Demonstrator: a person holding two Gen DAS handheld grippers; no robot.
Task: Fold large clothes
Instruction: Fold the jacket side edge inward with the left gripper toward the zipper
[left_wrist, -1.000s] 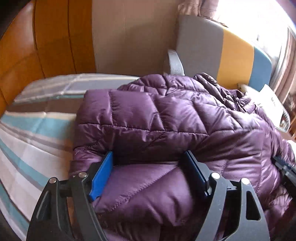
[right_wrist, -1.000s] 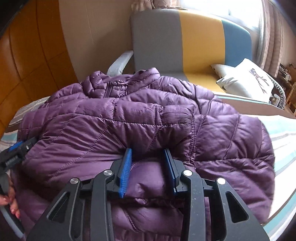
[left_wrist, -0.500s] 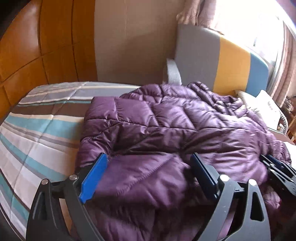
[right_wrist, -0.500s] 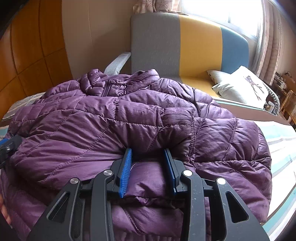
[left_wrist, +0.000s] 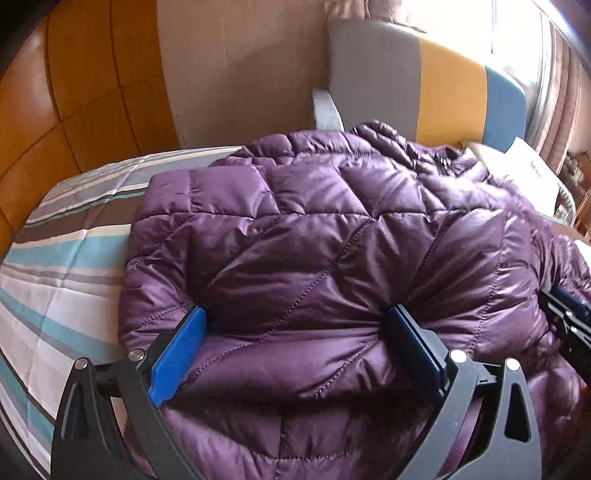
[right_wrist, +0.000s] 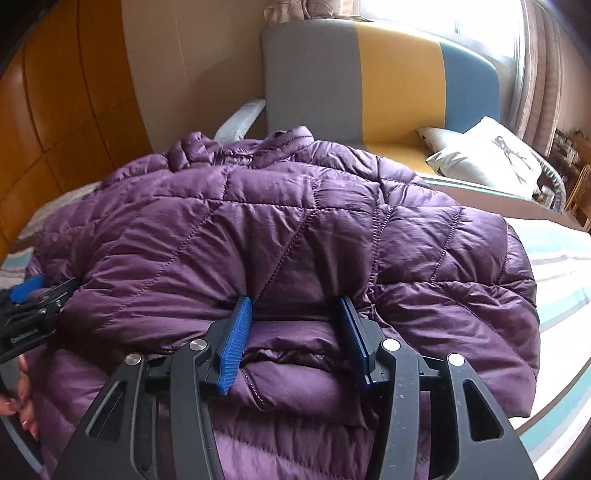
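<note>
Both grippers' jaws now wider than before: left gripper (left_wrist: 295, 332) and right gripper (right_wrist: 295, 325) opening, puffy quilted purple jacket (left_wrist: 332, 229) bulging between each; striped sheet (left_wrist: 55, 280) leftward.

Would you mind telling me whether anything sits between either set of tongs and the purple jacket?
Nothing visible does. The left tongs and the right tongs each have a fold of the purple jacket directly between their blue pads, and both sets are opening. No other item lies on the jacket.
</note>
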